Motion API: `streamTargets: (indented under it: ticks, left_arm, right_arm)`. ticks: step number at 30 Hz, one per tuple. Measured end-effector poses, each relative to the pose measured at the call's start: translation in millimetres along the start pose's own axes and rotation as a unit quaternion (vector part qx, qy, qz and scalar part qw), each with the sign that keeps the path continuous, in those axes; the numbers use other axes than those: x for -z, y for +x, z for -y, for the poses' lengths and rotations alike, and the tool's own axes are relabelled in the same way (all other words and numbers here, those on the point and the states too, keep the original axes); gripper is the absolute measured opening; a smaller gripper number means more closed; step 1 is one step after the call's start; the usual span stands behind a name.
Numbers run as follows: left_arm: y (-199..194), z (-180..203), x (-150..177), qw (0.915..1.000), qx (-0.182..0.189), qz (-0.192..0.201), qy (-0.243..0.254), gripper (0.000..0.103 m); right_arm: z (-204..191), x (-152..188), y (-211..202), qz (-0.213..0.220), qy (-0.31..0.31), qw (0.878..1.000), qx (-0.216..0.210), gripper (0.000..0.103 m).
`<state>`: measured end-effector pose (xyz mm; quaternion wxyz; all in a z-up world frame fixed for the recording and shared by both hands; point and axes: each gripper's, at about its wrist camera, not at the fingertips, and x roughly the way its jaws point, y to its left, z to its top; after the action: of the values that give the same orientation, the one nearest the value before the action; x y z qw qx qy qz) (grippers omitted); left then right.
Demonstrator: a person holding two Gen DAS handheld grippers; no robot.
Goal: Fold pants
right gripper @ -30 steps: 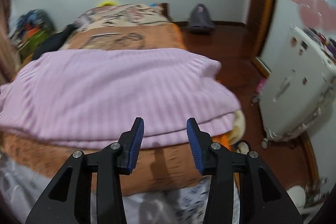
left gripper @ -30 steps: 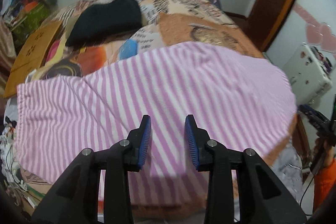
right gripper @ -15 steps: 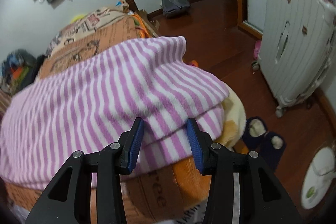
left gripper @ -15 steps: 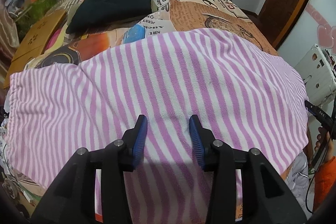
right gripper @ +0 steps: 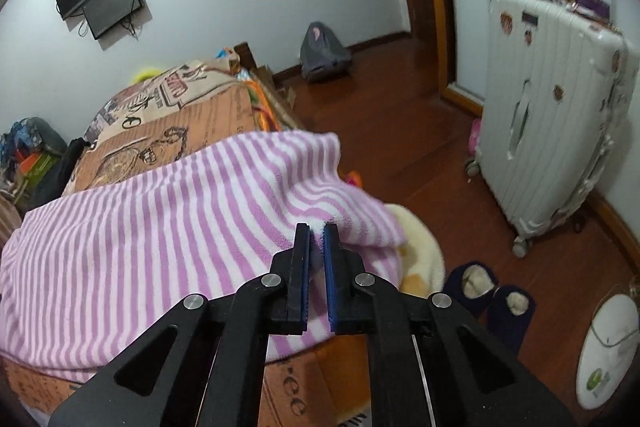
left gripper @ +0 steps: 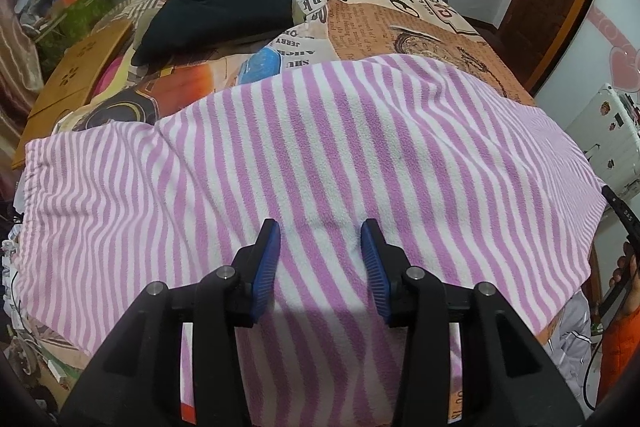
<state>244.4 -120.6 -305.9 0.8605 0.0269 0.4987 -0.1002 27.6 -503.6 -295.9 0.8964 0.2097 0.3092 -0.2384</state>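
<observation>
The pink and white striped pants (left gripper: 320,163) lie spread across the foot of the bed, folded lengthwise. My left gripper (left gripper: 320,239) is open and hovers over the middle of the pants near their front edge. In the right wrist view the pants (right gripper: 160,219) drape over the bed's corner. My right gripper (right gripper: 317,239) is shut on the leg end of the pants, with fabric pinched between its blue pads.
The bed has a printed orange cover (left gripper: 400,15) with a black garment (left gripper: 224,11) further back. A wooden board (left gripper: 76,75) lies at the left. A white suitcase (right gripper: 552,131), slippers (right gripper: 492,291) and a grey bag (right gripper: 324,51) stand on the wooden floor.
My right gripper has closed on the leg end of the pants and swung right. My left gripper has moved in lower over the pants and stays open.
</observation>
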Motion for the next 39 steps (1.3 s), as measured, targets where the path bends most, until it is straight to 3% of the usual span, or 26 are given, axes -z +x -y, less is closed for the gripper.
streamTargets:
  ticks: [10,15,21,26,31,39]
  left_arm:
    - [-3.0,0.9,1.9,1.0,-0.002,0.001,0.002,0.042]
    - [-8.3,-2.2,5.6,1.0,0.005,0.004,0.0,0.042]
    - [-32.3,-28.3,4.9,0.9993,0.004,0.031,-0.022,0.042]
    - [-56.8,-78.8,1.0,0.9966,-0.022,0.057,-0.055,0.043]
    - [-76.0,-152.1,-8.9,0.9909,-0.065,0.081,-0.086,0.047]
    - [-62.1,-259.1,-30.4,0.9868,-0.085,0.073,-0.117,0.05]
  right_arm:
    - [5.2,10.2,-0.7,-0.016,-0.005,0.999,0.028,0.005]
    - [14.4,15.4,11.4,-0.061,0.001,0.997,0.054,0.006]
    - [-7.6,-4.2,-10.6,-0.053,-0.043,0.996,0.05,0.011]
    - [-65.7,-35.7,-32.5,-0.011,-0.112,0.994,0.016,0.033]
    - [-148.8,-60.9,-40.0,0.01,-0.178,0.982,-0.057,0.038]
    - [-299.8,-64.2,-24.4,-0.014,-0.276,0.944,-0.182,0.046]
